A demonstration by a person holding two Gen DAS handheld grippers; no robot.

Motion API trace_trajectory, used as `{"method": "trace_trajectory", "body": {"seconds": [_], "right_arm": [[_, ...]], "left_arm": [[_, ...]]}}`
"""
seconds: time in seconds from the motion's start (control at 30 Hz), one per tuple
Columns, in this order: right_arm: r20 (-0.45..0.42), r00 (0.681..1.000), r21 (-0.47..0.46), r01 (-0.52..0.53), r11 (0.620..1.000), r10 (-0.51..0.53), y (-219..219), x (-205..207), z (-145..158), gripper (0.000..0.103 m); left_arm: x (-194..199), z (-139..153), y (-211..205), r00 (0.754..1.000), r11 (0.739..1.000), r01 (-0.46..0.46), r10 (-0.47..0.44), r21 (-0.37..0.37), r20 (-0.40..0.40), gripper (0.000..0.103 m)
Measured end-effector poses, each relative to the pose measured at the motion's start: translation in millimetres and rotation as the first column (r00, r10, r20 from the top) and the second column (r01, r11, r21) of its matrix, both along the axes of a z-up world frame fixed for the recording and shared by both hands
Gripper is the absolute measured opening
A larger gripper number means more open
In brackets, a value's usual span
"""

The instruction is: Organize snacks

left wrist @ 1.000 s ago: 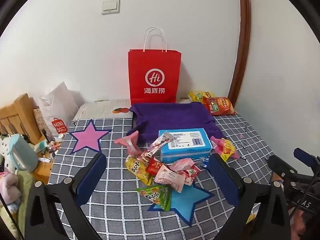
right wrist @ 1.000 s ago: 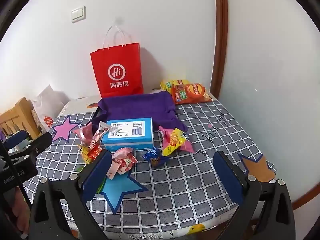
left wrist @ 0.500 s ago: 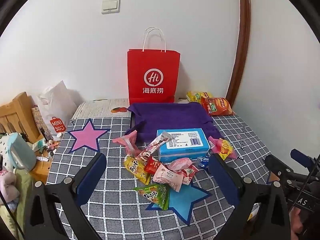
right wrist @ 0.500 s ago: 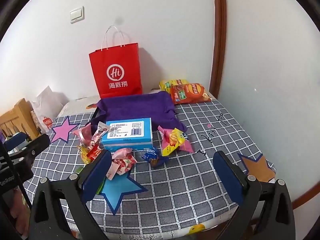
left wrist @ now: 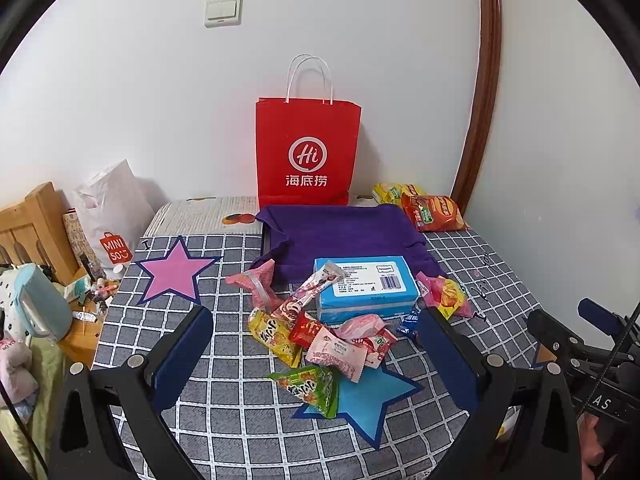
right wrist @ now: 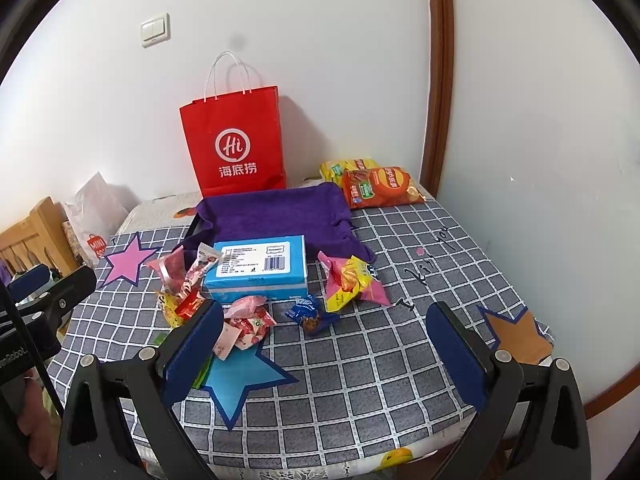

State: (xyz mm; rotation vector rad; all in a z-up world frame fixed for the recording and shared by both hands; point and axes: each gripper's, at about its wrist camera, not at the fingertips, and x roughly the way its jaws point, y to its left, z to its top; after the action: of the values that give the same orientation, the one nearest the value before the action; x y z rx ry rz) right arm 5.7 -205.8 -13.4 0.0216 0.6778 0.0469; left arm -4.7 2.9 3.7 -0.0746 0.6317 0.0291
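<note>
Left wrist view: left claw [left wrist: 316,360] wide apart, empty, above loose snack packets [left wrist: 336,350] piled by blue box [left wrist: 366,286] mid-desk [left wrist: 240,420]; right claw [right wrist: 324,354] also spread, empty.

Small snack packets [left wrist: 320,340] lie heaped (some overlapping) beside a blue box [left wrist: 366,286].

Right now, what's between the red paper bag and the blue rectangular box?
Only the purple cloth: it runs from the red paper bag to the blue rectangular box, whose far edge rests on it. Both wrist views show this.
</note>
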Motion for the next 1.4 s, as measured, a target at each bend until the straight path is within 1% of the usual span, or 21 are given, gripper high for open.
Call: {"method": "trace_trajectory", "body": {"seconds": [0.33, 0.67, 1.4], "right_arm": [[0.001, 1.000, 0.010, 0.011, 1.000, -0.011, -2.2, -0.1, -1.2, 0.100], [0.003, 1.000, 0.003, -0.001, 1.000, 0.001, 1.4, -1.2, -1.9, 0.100], [0.010, 1.000, 0.001, -0.004, 1.000, 0.004, 2.1, -3.8, -1.6, 0.100]], "left_arm": [[-2.1, -3.1, -0.2, 1.000, 1.000, -0.003, 0.003, -0.009, -0.003, 0.102], [-1.7, -4.6, 8.7, 1.000, 1.000, -0.003, 0.003, -0.023, -0.003, 0.102], [-2.5, -5.8, 7.2, 1.000, 0.999, 0.003, -0.003, -0.033, -0.006, 0.102]]}}
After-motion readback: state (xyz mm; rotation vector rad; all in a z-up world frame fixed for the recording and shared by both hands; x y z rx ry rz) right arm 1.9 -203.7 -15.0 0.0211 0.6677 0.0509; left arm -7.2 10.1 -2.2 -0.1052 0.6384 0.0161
